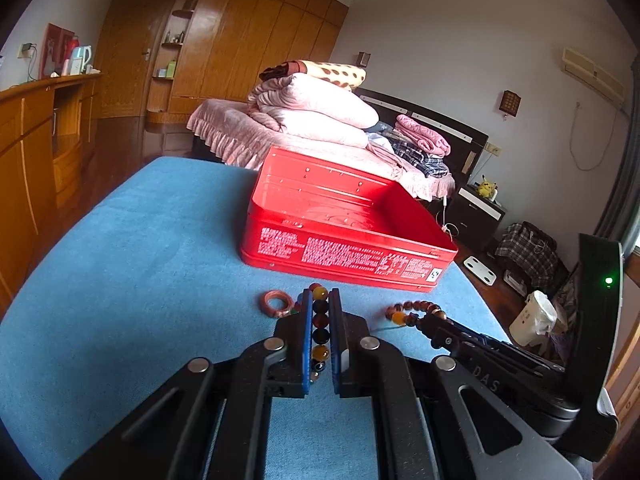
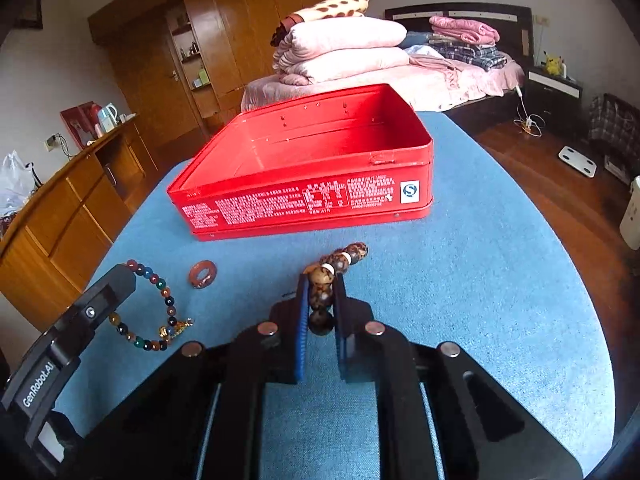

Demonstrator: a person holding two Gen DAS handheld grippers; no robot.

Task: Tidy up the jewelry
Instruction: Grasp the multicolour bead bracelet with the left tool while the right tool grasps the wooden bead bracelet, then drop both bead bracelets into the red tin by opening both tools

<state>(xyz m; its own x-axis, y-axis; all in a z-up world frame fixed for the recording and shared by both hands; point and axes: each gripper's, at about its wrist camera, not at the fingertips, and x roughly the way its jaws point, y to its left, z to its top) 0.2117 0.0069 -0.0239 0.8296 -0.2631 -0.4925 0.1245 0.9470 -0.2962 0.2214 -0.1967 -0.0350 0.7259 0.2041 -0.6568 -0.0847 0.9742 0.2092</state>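
Observation:
An open red tin box point(image 1: 344, 256) point(image 2: 304, 200) stands on the blue cloth, empty inside. My left gripper point(image 1: 321, 300) is shut on a bracelet of many-coloured beads point(image 1: 320, 320), whose loop point(image 2: 160, 308) lies on the cloth in the right wrist view. My right gripper point(image 2: 321, 280) is shut on a brown wooden bead bracelet point(image 2: 340, 260) point(image 1: 412, 312), just in front of the box. A small reddish ring point(image 1: 277, 303) point(image 2: 203, 274) lies on the cloth between the two grippers.
The blue-covered table point(image 2: 480, 280) ends close to the right and left of the box. Beyond it are a bed with folded pink quilts point(image 1: 320, 112), wooden cabinets point(image 1: 40, 152) on the left and a floor with bags and a scale point(image 2: 578, 160) on the right.

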